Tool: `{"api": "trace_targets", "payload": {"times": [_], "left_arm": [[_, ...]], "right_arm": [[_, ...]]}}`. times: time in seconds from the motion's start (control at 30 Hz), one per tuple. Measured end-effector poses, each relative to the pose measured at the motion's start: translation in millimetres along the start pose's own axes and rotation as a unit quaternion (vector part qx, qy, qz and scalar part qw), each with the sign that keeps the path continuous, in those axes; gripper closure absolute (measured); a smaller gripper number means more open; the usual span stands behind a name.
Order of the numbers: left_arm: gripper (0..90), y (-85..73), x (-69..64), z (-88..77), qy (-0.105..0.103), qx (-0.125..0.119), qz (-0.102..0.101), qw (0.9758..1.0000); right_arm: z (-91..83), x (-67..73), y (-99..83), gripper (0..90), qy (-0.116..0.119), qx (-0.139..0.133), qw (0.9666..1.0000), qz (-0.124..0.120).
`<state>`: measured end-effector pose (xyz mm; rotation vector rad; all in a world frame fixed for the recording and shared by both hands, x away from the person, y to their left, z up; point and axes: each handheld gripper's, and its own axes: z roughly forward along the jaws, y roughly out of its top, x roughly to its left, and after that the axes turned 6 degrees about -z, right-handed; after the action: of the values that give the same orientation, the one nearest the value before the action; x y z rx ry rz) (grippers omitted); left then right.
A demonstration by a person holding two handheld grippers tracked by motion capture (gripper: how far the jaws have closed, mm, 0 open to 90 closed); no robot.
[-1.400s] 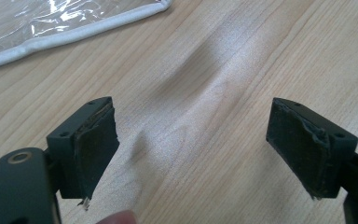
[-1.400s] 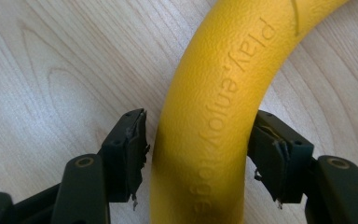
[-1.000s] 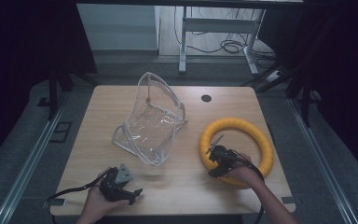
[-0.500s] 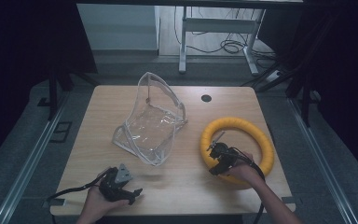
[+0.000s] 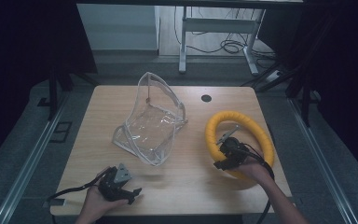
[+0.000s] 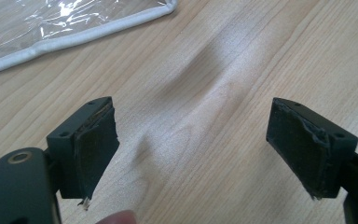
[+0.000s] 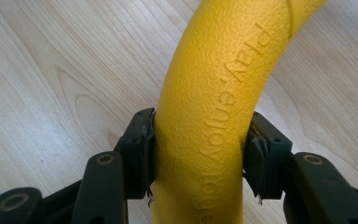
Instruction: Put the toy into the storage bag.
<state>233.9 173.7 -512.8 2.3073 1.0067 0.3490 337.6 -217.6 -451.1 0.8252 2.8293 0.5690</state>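
A yellow foam ring (image 5: 237, 117) lies on the right half of the wooden table (image 5: 98, 116). My right gripper (image 5: 224, 156) is shut on the ring's near-left arc. In the right gripper view both pads press the sides of the yellow ring (image 7: 209, 107), which bears embossed lettering and fills the space between the fingers of the right gripper (image 7: 198, 154). A clear plastic bag (image 5: 151, 123) with white piping stands open at the table's middle. My left gripper (image 5: 121, 184) rests near the front edge, open and holding nothing. In its own view, the left gripper (image 6: 191, 144) faces bare wood, the bag's corner (image 6: 51, 23) ahead to the left.
A small black grommet (image 5: 206, 98) sits near the table's far edge. The table's front edge runs just below both hands. Behind the table stand a metal desk frame (image 5: 214, 28) and floor cables (image 5: 230, 45). Dark floor surrounds the table.
My right gripper has edged slightly away from the front edge while staying on the ring. The left gripper and the bag have not moved.
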Motion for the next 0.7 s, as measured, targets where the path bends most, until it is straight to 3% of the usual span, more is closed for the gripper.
{"api": "trace_targets", "payload": {"times": [0.13, 0.4, 0.7], "left_arm": [[16.2, 0.0, -0.4, 0.8, -0.001, 0.002, 0.0, 1.0], [16.2, 0.1, -0.3, 0.0, -0.001, -0.001, -0.001, 1.0], [16.2, 0.2, 0.1, -0.5, 0.0, -0.001, 0.0, 1.0]], "right_arm": [[-6.3, -1.5, 0.6, 50.4, -0.005, -0.008, 1.0, -0.001], [-27.4, -6.0, 2.2, 50.6, -0.027, -0.053, 0.9982, 0.0], [-51.0, -11.3, 3.5, 50.8, -0.052, -0.123, 0.991, 0.01]]}}
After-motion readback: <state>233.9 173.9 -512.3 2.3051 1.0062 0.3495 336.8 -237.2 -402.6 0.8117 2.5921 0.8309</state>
